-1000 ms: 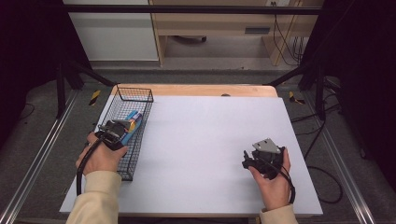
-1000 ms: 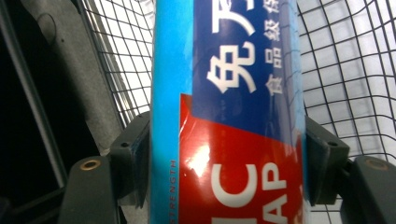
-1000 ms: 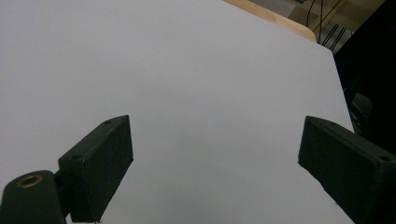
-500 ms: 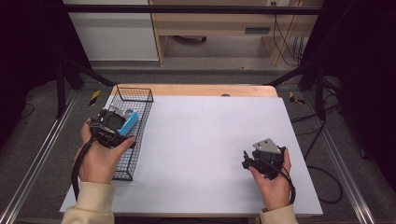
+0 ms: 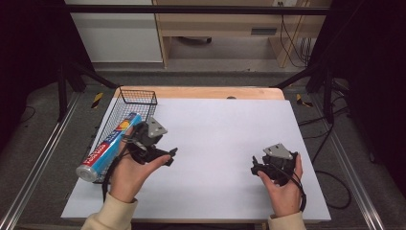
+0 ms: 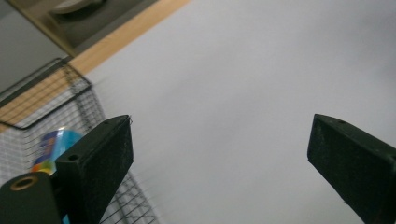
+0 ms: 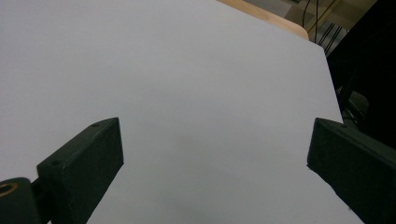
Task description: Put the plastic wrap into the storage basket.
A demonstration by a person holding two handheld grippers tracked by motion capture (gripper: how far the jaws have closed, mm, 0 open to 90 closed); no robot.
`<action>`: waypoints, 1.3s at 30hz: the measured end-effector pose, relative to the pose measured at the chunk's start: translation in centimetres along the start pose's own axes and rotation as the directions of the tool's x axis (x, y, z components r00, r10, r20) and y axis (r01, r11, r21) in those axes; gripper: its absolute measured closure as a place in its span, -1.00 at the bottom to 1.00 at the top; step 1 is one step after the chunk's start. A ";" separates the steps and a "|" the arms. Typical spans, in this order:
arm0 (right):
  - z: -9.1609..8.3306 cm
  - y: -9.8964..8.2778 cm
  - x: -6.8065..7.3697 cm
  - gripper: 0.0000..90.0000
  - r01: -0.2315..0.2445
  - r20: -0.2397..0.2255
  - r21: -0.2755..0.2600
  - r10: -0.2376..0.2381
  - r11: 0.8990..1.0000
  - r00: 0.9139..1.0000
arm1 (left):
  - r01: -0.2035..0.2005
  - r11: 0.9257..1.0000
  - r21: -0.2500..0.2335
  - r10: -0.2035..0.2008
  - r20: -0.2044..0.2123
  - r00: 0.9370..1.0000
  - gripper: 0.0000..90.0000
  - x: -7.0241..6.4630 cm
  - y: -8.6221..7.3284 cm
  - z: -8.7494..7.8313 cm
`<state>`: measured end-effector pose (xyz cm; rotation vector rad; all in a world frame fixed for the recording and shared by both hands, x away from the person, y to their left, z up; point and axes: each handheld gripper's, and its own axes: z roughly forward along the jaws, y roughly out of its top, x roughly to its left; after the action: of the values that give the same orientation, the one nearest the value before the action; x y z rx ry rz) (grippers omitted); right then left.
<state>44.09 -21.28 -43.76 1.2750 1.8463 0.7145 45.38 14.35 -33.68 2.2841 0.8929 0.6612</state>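
Observation:
A blue can [image 5: 107, 146] with a red label and a silver end lies lengthwise in the black wire basket [image 5: 139, 91] at the table's left edge. My left gripper [image 5: 171, 157] is just right of the basket over the white tabletop [image 5: 215, 129], pointing right, open and holding nothing. In the left gripper view its jaws [image 6: 219, 135] stand wide apart, and the can [image 6: 56, 142] and the basket [image 6: 79, 98] show behind the left jaw. My right gripper [image 5: 253, 166] rests near the front right, pointing left, open and holding nothing; its jaws [image 7: 215, 135] frame bare white surface.
A wooden strip [image 5: 215, 92] runs along the table's far edge. Metal rails [image 5: 43, 158] flank the table on both sides. Black cables [image 5: 330, 187] trail over the floor at the right. Dark frame legs [image 5: 72, 76] stand beyond the far corners.
My left gripper has let go of the blue can, which now lies in the basket, and has swung right over the white surface. The right gripper has stayed put.

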 end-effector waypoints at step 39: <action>-1.4 -3.6 -0.9 -0.89 -0.025 -0.144 0.057 0.033 0.998 0.989 | -0.067 0.998 -0.007 0.067 0.223 0.973 -0.88 -3.2 -8.4 8.9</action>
<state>41.24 -23.39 -45.60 1.3181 1.9800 0.7958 45.28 13.99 -46.33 2.3416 0.7115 0.4212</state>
